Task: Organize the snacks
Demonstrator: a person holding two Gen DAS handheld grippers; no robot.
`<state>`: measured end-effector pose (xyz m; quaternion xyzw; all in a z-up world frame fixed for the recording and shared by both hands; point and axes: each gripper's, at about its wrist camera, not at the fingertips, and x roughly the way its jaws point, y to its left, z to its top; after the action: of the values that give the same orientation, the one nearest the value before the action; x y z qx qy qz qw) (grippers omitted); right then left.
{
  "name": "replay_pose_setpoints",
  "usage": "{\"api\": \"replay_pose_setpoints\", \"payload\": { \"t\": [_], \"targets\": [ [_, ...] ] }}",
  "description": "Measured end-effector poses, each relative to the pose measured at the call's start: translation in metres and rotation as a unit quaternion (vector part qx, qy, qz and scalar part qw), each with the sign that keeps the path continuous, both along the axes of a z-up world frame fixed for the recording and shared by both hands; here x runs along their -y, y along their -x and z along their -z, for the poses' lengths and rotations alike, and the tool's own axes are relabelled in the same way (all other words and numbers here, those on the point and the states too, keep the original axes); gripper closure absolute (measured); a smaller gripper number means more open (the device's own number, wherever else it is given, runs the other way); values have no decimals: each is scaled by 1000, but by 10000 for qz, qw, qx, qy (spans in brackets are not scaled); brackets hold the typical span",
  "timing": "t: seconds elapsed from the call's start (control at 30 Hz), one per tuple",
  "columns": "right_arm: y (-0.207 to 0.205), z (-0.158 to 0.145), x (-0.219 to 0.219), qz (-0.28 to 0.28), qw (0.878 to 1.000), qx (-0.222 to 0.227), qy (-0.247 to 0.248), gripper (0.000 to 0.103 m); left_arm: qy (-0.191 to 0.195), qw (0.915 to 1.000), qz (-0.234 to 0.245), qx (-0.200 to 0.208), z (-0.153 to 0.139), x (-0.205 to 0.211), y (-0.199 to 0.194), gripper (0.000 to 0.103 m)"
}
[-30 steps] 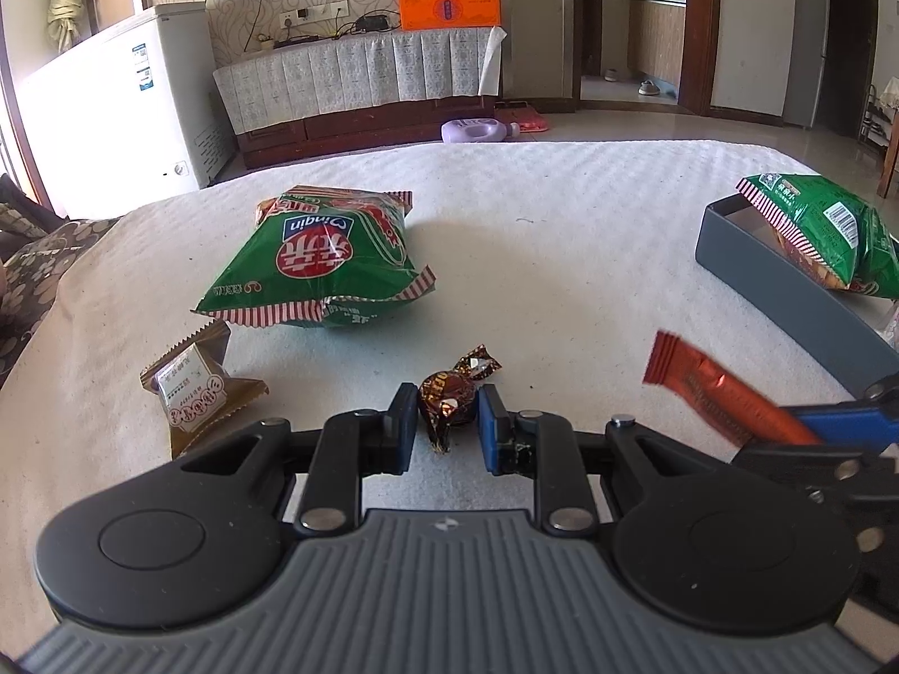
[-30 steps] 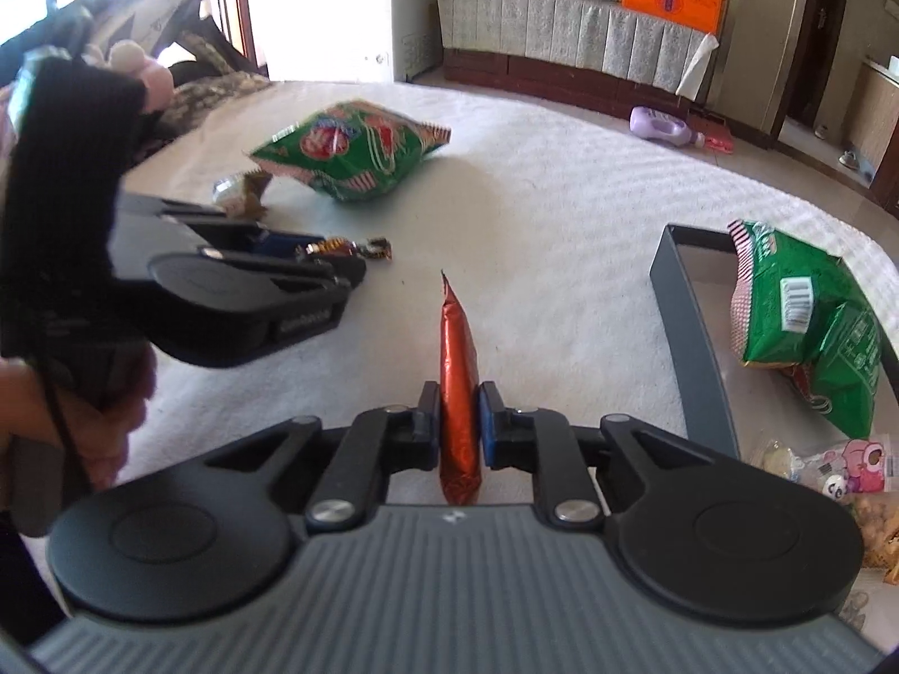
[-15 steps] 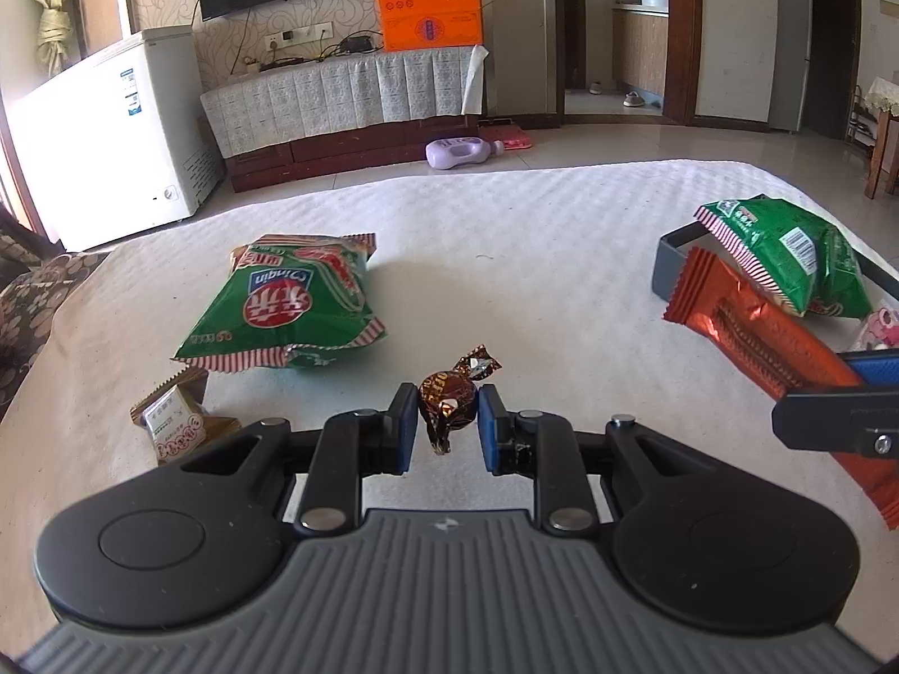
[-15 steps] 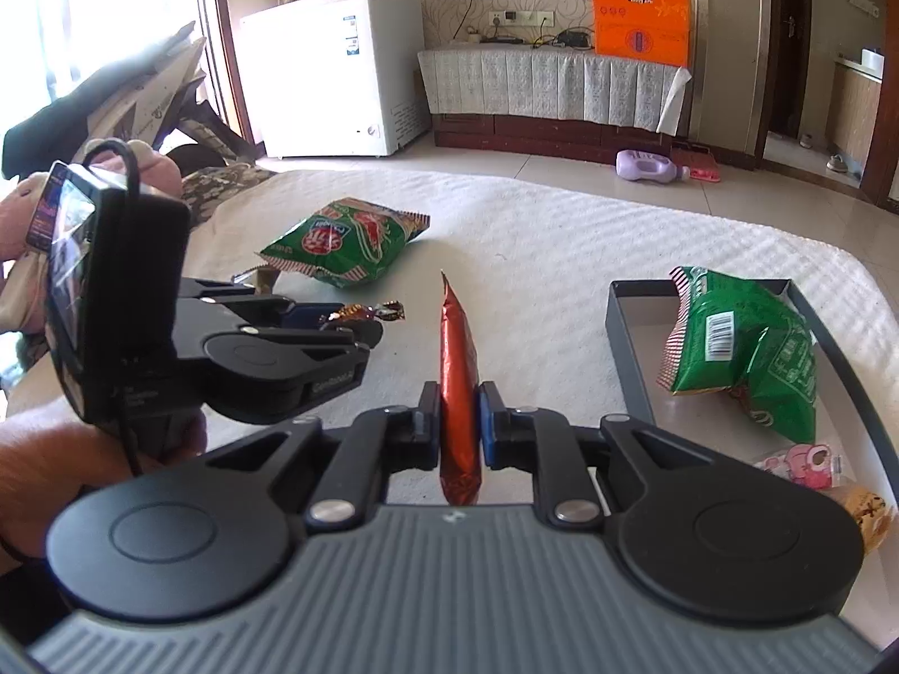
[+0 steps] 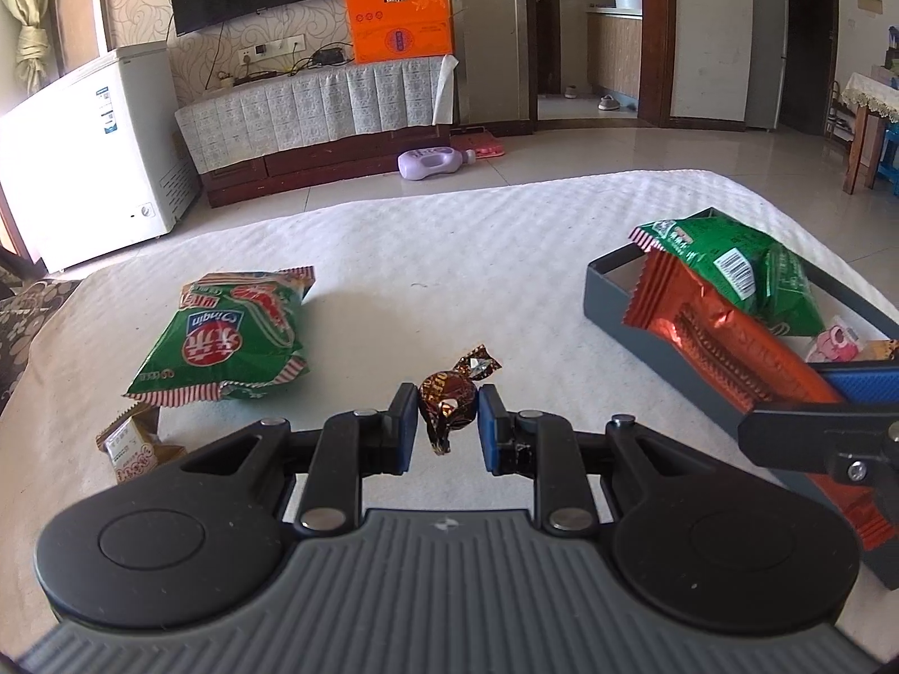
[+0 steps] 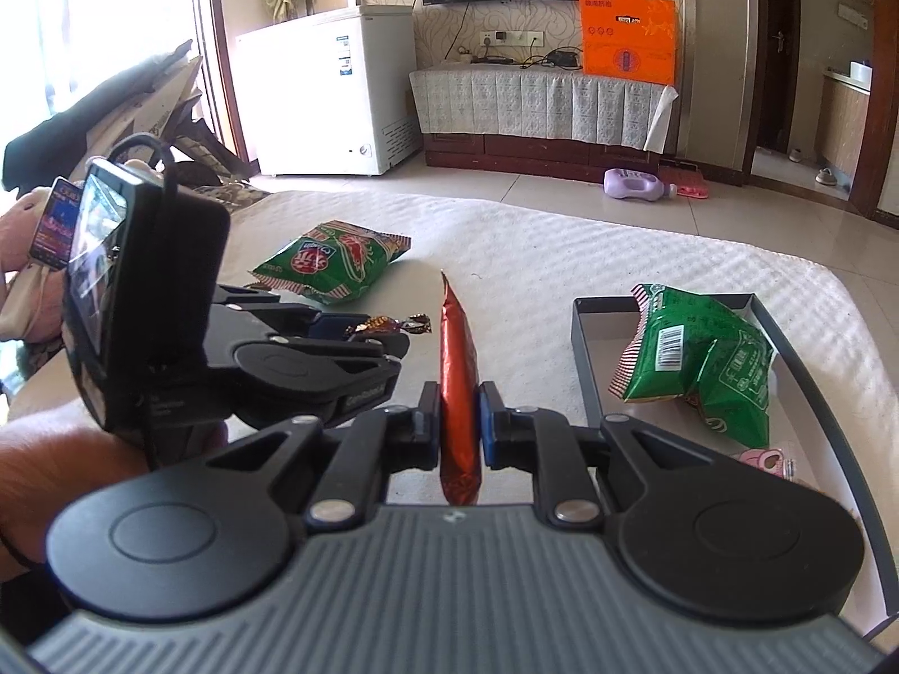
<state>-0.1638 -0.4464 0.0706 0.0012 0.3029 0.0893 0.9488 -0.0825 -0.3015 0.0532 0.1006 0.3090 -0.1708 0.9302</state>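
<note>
While a brown foil candy [image 5: 448, 397] is clamped between the pads of the left hand-held gripper [image 5: 448, 427], an orange snack bar [image 6: 459, 393] is gripped edge-up by the right hand-held gripper [image 6: 459, 432], both lifted above the white-covered bench [image 5: 505, 258]. A grey tray [image 6: 581, 348] holding a green bag [image 6: 697, 359] is seen toward the bench's right edge. Another green chip bag [image 5: 225, 337] and a small tan packet [image 5: 132, 446] are left near the left edge.
</note>
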Motion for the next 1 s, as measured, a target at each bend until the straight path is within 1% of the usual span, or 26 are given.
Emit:
{"api": "replay_pose_setpoints", "payload": {
  "t": [0.43,0.77,1.0],
  "targets": [
    [12,-6,18,216,9997,120,-16,86,145,9996,233,61,-13,30,8,76],
    [22,-10,35,462,9986,237,27,86,327,9985,421,83,-22,49,14,76],
    [29,-13,49,629,9976,288,96,86,420,9976,553,55,-23,67,17,76]
  ]
}}
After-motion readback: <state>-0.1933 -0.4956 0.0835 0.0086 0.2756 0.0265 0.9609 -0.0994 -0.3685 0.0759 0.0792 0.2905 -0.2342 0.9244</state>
